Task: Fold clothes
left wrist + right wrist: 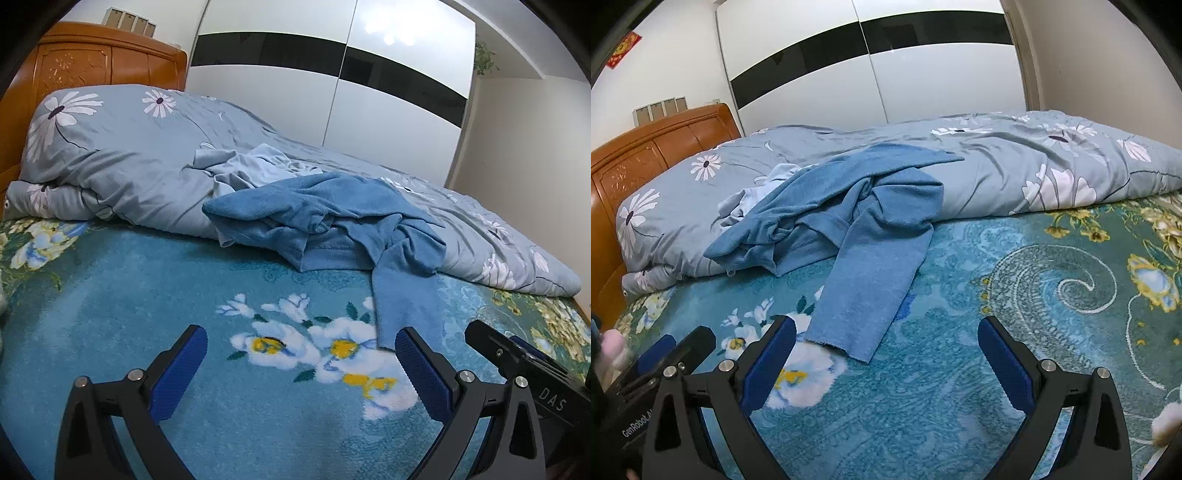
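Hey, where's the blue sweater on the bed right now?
The blue sweater lies crumpled against the folded floral duvet, ahead of both open grippers, one sleeve trailing onto the teal blanket toward the right gripper.

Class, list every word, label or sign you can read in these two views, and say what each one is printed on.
"DAS": on the black body of the right gripper, seen from the left wrist.
"GenRobot.A", cut off: on the black body of the left gripper, seen from the right wrist.
Red wall decoration: too blurred to read.
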A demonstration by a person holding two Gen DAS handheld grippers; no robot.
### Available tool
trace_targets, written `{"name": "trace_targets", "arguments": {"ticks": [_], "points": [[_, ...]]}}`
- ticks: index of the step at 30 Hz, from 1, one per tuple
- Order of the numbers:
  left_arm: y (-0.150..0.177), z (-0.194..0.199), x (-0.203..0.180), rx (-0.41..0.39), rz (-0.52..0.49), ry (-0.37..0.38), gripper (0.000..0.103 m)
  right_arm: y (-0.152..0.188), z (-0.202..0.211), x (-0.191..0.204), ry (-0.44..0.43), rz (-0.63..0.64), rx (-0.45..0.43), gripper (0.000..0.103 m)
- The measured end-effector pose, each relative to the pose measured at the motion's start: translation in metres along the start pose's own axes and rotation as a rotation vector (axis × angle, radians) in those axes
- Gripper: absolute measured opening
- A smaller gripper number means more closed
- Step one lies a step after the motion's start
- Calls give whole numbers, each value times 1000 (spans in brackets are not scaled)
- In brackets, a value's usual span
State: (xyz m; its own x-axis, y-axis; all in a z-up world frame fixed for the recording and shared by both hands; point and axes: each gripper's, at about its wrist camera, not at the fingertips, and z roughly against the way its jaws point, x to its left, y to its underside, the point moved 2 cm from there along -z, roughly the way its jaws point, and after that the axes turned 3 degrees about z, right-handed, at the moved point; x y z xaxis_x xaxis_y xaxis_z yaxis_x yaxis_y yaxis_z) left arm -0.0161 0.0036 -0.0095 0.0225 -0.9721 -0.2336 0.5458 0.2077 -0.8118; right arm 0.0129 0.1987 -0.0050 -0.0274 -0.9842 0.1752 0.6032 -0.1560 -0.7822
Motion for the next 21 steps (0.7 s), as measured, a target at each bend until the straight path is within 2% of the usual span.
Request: {"name": "trace_targets", "arguments": {"ticks": [6, 21], "points": [[-2, 3, 0, 14, 18, 17, 103, -1, 4, 9, 28, 47, -18, 99], [-1, 7, 0, -24, 17, 14, 103, 0, 6, 15, 70, 86, -44, 99]]}}
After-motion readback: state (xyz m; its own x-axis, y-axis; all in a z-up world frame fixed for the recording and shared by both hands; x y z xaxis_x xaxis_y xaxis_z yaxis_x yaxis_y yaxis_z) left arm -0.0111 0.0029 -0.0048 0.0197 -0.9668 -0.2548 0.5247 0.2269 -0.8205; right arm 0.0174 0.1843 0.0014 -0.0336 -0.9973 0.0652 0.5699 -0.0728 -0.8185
